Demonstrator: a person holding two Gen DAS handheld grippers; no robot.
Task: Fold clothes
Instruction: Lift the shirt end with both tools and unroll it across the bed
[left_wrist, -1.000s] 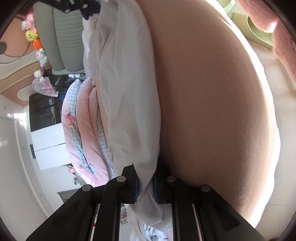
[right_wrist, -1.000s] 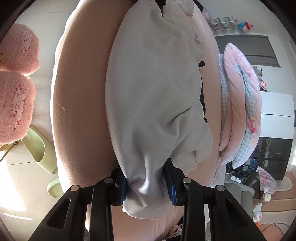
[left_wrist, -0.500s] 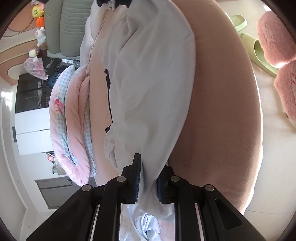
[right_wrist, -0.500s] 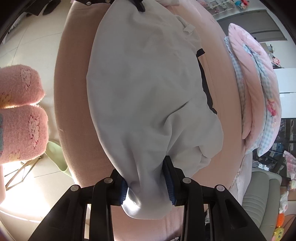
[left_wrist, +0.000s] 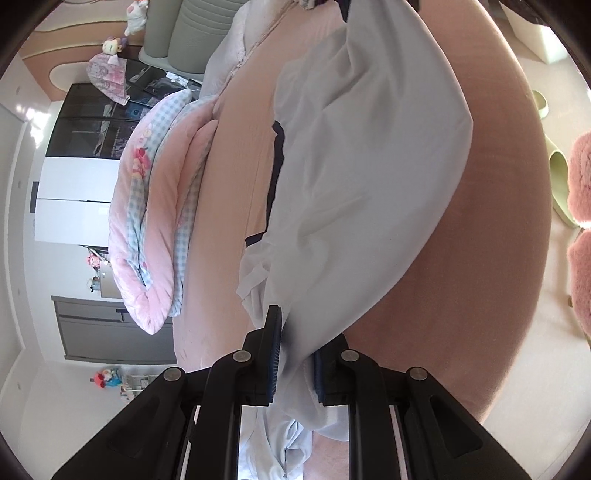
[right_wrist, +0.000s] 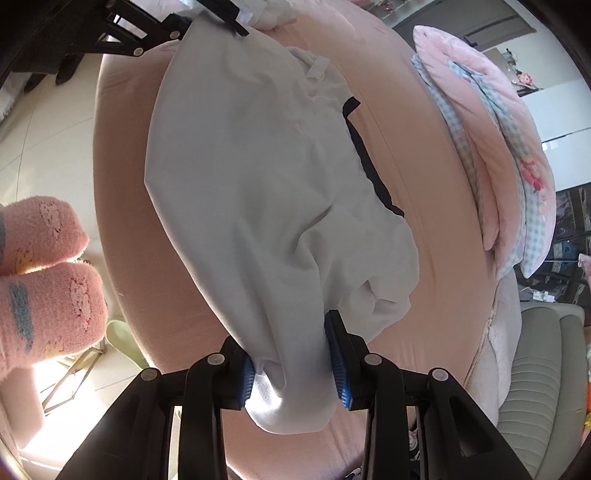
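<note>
Both claws, left claw and right claw, stay clenched on the pale garment, now lifted higher above the pink bed.

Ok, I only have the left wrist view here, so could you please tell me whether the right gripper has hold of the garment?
Observer: Yes, the right gripper has its pads clamped on a bunched end of the garment.
Operator: Thank you. Can you see my left gripper from the right wrist view?
Observer: Yes, the left gripper is at the top of that view, pinching the garment's far end.
Operator: Does anything show which side of the cloth faces up?
Observer: A small white label shows on the upper face, near the left gripper's end.
</note>
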